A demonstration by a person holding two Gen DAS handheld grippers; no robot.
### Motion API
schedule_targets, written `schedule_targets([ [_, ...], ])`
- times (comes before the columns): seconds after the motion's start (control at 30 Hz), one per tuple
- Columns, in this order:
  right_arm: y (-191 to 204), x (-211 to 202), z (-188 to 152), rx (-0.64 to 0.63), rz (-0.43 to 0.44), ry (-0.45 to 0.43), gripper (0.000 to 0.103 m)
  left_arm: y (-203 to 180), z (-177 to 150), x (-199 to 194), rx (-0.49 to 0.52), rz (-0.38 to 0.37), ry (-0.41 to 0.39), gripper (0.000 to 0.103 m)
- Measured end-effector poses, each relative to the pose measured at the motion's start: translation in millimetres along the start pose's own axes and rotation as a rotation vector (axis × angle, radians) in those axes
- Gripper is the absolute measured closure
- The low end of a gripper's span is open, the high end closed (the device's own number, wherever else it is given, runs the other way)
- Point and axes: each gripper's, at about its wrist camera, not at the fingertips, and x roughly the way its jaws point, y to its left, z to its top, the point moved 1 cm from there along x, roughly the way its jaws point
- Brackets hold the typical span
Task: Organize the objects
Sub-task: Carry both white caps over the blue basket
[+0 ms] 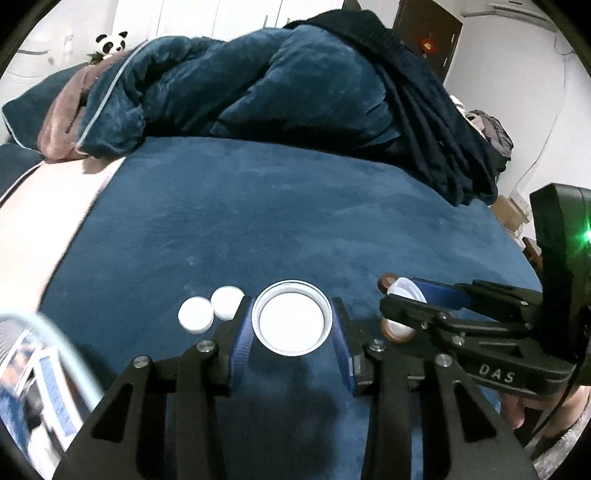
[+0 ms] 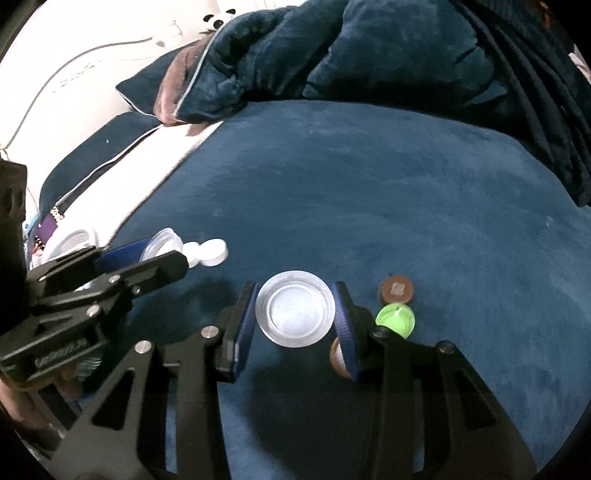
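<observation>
Gripping one big lid (image 1: 291, 318) each, both tongs (image 1: 291, 325) (image 2: 295, 314) flank two small white caps (image 1: 195, 315).

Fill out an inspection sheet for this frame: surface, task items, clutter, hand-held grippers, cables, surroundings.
Surface: blue plush bed cover, bare in the middle.
Task items: large white lid, open side up, between the left fingers; clear lid between the right fingers; two small white caps touching; brown cap beyond a green cap; another brownish cap partly hidden behind the right finger.
Clutter: blurred object at the left edge, unidentifiable.
Grippers: left hand-held gripper and right hand-held gripper each straddle a lid; contact cannot be told.
Cables: one along the wall.
Surroundings: bundled blue quilt, toy panda, dark door.
</observation>
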Motion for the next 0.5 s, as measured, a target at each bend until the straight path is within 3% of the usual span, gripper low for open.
schedule_targets([
  [0.23,26.2,-28.2,-19.4,0.051,0.023,-0.011,0.062,-0.3,-37.0,-65.0,-0.048,0.046,-0.035,0.062],
  [0.5,90.6,-41.9,-24.8,0.005,0.137,-0.033,0.062,31.3,-63.5,-139.3,-0.121,0.112,-0.104,0.061],
])
